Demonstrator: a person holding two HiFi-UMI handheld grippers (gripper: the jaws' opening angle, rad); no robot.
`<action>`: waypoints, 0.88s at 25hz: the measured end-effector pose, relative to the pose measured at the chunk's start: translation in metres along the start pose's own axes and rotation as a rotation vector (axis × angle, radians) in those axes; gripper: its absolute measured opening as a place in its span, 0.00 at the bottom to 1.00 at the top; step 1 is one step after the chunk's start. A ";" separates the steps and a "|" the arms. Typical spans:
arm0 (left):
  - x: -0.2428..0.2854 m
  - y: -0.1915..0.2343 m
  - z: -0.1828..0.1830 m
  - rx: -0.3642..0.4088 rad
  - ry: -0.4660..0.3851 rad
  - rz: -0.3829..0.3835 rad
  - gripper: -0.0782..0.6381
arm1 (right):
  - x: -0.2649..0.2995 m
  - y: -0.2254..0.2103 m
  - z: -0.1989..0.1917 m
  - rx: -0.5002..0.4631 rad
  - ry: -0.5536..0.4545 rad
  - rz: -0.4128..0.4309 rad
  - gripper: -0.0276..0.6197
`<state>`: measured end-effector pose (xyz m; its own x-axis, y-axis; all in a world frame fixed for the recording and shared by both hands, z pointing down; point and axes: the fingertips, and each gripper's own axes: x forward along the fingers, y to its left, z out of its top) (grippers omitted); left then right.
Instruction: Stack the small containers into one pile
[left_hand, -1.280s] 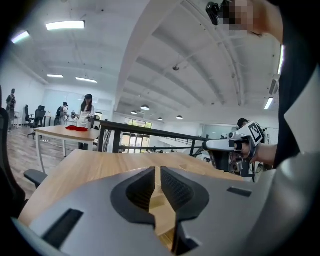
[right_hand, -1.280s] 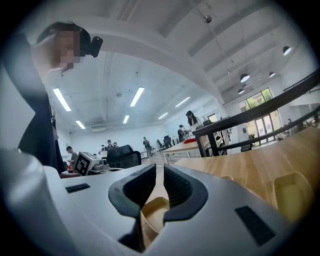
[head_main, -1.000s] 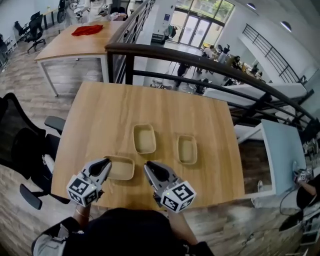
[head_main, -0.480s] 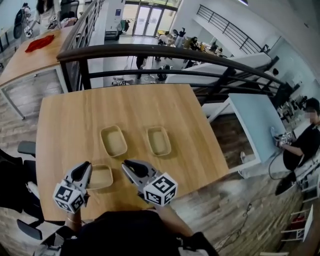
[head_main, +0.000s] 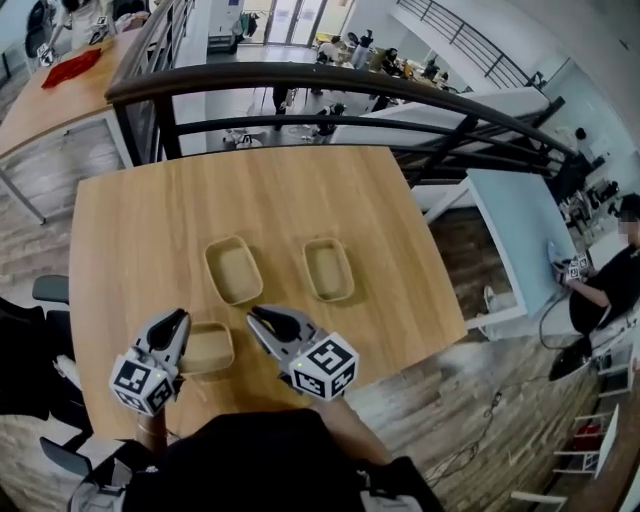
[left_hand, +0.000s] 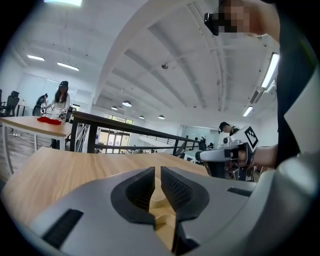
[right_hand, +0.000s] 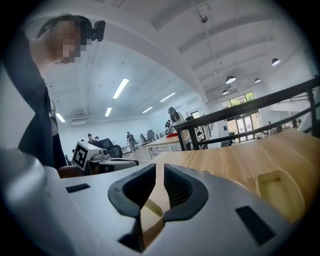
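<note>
Three shallow tan containers lie on the wooden table (head_main: 130, 230). Two sit side by side in the middle, the left one (head_main: 229, 270) and the right one (head_main: 328, 268). The third (head_main: 207, 347) lies near the front edge, between my grippers. My left gripper (head_main: 179, 322) hovers by its left rim, shut with nothing held. My right gripper (head_main: 260, 317) hangs just to its right, also shut and empty. In the right gripper view, the near container (right_hand: 150, 217) shows under the jaws, the middle left one (right_hand: 279, 192) lies at the right, and the left gripper (right_hand: 107, 162) appears at the left.
A dark railing (head_main: 300, 85) runs behind the table's far edge. A black office chair (head_main: 30, 330) stands at the left. Another table (head_main: 60, 90) with a red cloth (head_main: 75, 62) is at the far left. A seated person (head_main: 610, 280) is at the right.
The head view has swung to the right. Both grippers have shifted a little and sunk slightly near the front container, jaws still shut. The three containers have kept their places.
</note>
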<state>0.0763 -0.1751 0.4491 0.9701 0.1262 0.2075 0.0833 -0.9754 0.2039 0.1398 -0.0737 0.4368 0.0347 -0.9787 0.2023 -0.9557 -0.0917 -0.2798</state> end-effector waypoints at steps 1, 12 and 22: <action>0.000 0.004 -0.002 -0.006 0.005 0.003 0.14 | 0.005 -0.002 -0.004 0.003 0.015 0.000 0.10; -0.006 0.048 -0.007 -0.018 0.027 0.018 0.14 | 0.048 -0.027 -0.031 0.071 0.113 -0.099 0.30; -0.013 0.074 -0.018 -0.048 0.048 0.064 0.14 | 0.054 -0.073 -0.067 0.158 0.193 -0.246 0.30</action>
<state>0.0659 -0.2453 0.4791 0.9608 0.0735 0.2672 0.0092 -0.9721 0.2342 0.1918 -0.1070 0.5315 0.1879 -0.8725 0.4511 -0.8680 -0.3624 -0.3394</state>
